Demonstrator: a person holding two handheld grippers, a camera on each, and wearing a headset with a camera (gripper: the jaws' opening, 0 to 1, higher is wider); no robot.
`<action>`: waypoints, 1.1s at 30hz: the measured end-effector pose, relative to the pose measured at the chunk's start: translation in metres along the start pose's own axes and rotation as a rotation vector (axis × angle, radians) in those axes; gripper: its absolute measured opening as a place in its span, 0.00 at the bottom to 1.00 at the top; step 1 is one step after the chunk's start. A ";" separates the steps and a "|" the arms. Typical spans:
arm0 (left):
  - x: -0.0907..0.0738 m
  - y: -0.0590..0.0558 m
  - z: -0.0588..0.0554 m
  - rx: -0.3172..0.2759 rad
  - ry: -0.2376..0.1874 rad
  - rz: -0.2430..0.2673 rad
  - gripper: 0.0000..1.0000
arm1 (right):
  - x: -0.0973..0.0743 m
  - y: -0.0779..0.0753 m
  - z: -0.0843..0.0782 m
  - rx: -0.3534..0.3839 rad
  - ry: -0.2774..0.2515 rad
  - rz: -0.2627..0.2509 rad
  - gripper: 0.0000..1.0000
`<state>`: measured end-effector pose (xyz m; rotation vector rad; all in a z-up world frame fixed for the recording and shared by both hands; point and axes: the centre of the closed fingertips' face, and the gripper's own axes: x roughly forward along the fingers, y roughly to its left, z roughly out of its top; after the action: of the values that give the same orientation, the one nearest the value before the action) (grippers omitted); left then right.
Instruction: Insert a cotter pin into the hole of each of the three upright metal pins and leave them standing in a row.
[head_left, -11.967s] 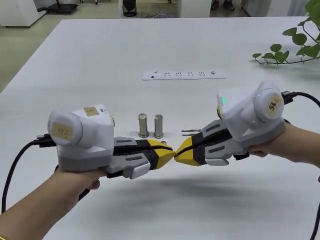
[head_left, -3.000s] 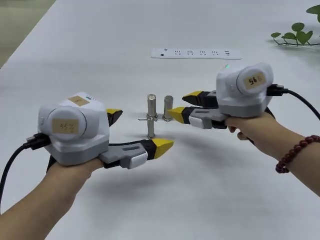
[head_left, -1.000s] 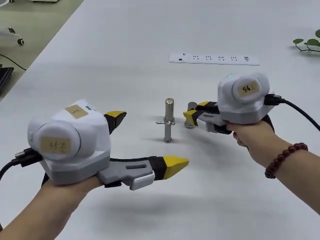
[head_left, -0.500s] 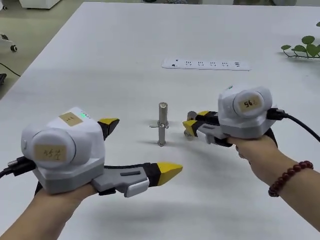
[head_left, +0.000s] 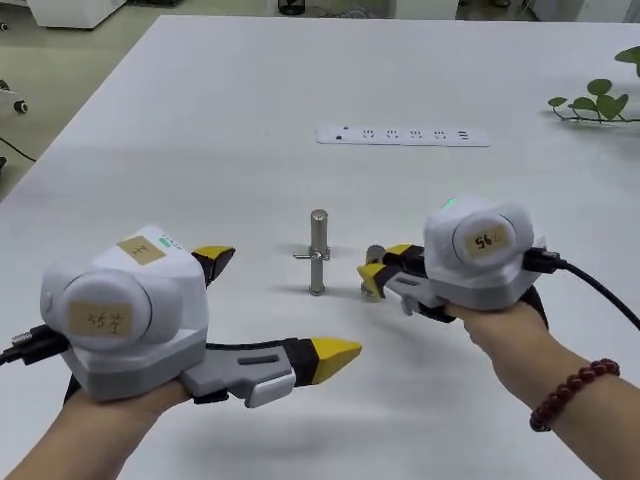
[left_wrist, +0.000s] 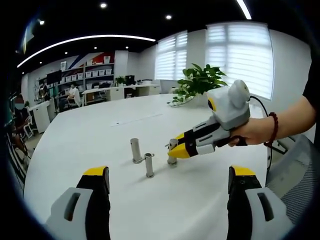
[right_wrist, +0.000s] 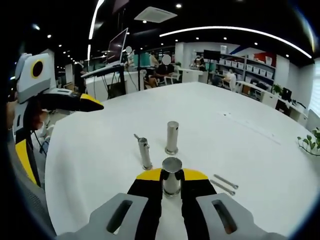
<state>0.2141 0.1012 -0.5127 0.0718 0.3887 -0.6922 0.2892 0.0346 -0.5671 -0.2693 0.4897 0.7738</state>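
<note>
Three short metal pins stand mid-table. The nearest pin (head_left: 316, 275) (right_wrist: 145, 153) has a cotter pin through its hole. Behind it stands a plain pin (head_left: 318, 228) (right_wrist: 172, 136). My right gripper (head_left: 374, 277) (right_wrist: 171, 175) is shut on the third pin (head_left: 375, 255) (right_wrist: 171, 184), which is upright on the table. My left gripper (head_left: 275, 305) (left_wrist: 169, 172) hovers open and holds nothing, short of the pins. Two loose cotter pins (right_wrist: 223, 184) lie to the right of the held pin.
A white power strip (head_left: 403, 135) lies further back on the white table (head_left: 180, 130). A potted plant (head_left: 590, 100) (left_wrist: 200, 82) trails onto the far right edge. The right gripper's cable (head_left: 590, 285) runs off to the right.
The pin carrying a cotter pin now stands free in front of the plain one, and my left gripper has opened. My right gripper has come in from the right and shut on the third pin.
</note>
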 end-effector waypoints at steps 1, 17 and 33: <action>0.000 0.000 0.000 0.001 0.000 0.000 0.99 | 0.000 0.000 0.000 0.005 0.000 -0.004 0.08; 0.001 -0.006 -0.003 0.020 0.011 -0.019 0.98 | -0.006 0.012 -0.010 0.047 0.014 -0.026 0.08; 0.002 -0.006 -0.003 0.008 0.010 -0.022 0.98 | -0.008 0.015 -0.017 0.035 0.009 -0.015 0.08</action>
<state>0.2104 0.0958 -0.5158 0.0782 0.3967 -0.7158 0.2684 0.0331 -0.5784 -0.2435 0.5087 0.7494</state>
